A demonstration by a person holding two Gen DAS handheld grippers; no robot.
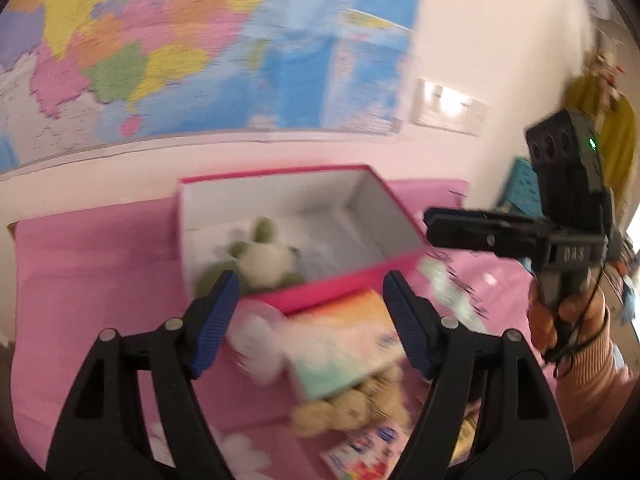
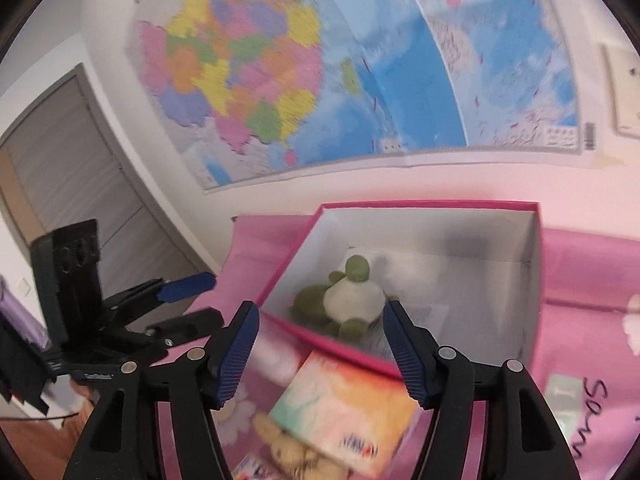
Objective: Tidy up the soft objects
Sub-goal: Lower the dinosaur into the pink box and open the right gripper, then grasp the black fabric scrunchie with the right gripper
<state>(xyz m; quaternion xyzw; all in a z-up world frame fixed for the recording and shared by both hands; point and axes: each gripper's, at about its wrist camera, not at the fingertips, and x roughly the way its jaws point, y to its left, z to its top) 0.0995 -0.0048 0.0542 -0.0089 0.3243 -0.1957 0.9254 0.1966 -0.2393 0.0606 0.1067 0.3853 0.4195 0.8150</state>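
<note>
Two grippers hang empty above a pink bedspread (image 1: 80, 264) as a toy tidy-up is under way. The left gripper (image 1: 310, 320) has its blue-padded jaws spread wide with nothing between them; the right gripper (image 2: 320, 344) stands open just as wide in its own view and also holds nothing.

A green-and-white plush frog (image 2: 348, 300) already lies in the pink-sided box (image 1: 344, 280), toward the box's 7 o'clock corner in the left wrist view. A tan plush toy (image 1: 352, 408) lies on the bedspread just outside the box's near wall, at about 6 o'clock from the frog — partly under a pastel picture book (image 1: 344, 344) that rests on top of it. A pale pink-and-white soft thing (image 1: 256, 340) sits at 9 o'clock from the book; blur leaves its shape unclear.

The likely step in hand is fetching the tan toy. To do it well, the book probably wants nudging aside first, or the toy should be approached from its exposed low end — a grip there, closed on the plush body and not on the book's edge, would lift cleanly. Soft stuffing will squash, so a deep bite looks safer than a fingertip pinch. The box's near wall is close; a lift straight up before crossing it should avoid a snag.
</note>
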